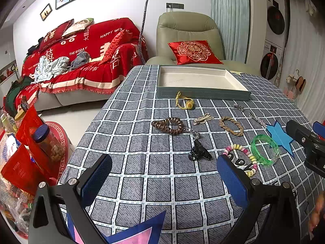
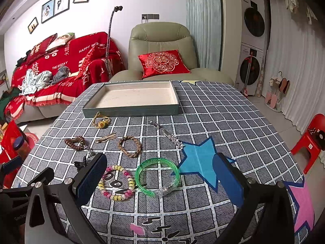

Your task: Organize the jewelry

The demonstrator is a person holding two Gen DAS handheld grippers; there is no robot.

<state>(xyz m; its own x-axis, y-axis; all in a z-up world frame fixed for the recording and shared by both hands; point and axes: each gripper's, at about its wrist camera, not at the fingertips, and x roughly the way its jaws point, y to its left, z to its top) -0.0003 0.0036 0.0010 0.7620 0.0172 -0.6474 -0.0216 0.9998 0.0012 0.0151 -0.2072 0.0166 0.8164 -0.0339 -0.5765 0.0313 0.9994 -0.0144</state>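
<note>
- Currently left gripper (image 1: pixel 164 183) spread wide, empty, above checked tablecloth (image 1: pixel 162 193)
- right gripper (image 2: pixel 162 183) spread wide, empty, above green bangle (image 2: pixel 157 175)
- jewelry loose before empty tray (image 2: pixel 130 109)

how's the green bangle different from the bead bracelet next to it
The green bangle is one solid translucent ring; the bead bracelet is a string of separate pink, yellow and white beads. The bangle's band is wide and stands tall off the cloth; the beads lie low. Both are round, lie flat on the checked tablecloth, side by side, outside the tray.
</note>
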